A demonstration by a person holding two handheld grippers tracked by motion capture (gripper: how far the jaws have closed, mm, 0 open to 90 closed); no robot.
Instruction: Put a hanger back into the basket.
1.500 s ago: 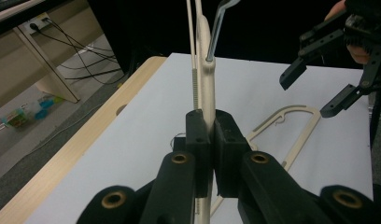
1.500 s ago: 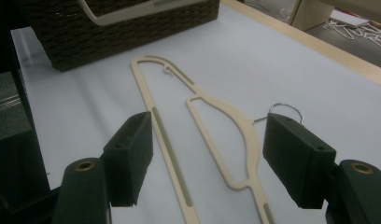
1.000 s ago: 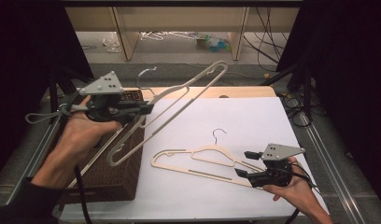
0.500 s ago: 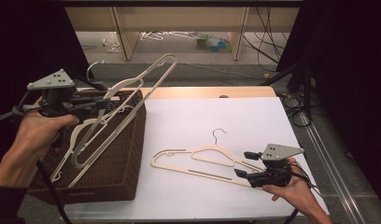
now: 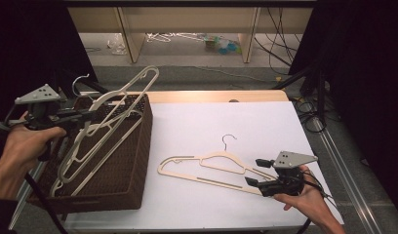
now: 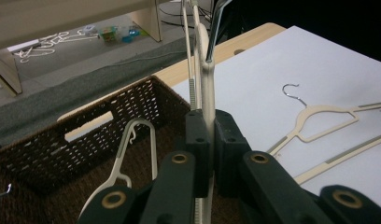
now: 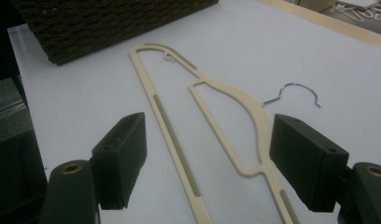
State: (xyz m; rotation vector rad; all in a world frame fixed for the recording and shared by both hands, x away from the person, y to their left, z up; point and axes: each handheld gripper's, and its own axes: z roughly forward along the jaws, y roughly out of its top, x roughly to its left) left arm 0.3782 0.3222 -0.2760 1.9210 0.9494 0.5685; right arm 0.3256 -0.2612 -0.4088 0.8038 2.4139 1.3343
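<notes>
1. My left gripper [image 5: 82, 116] is clamped tight on a cream plastic clothes hanger with a metal hook [image 5: 102, 124]; in the left gripper view the jaws pinch its flat bar edge-on, with no gap beside it.
2. I hold that hanger tilted over the dark brown woven wicker basket [image 5: 138, 161], low end inside and far end poking up past the rim. I judge this slant lets it slide down lengthwise instead of catching on the walls.
3. The left gripper view shows another cream hanger [image 6: 132, 154] already lying in the basket, so I take this as sorting hangers into it.
4. My right gripper [image 5: 258, 178] is spread wide with nothing in it, low over the white tabletop [image 5: 202, 122] near the front right.
5. Between its jaws in the right gripper view lies a second cream plastic hanger with a metal hook [image 7: 226, 126], flat on the tabletop, well apart from the basket. I judge that I am lined up on its nearest end to pick it up next.
6. I can read no brand, label or writing on the hangers, basket or grippers.
</notes>
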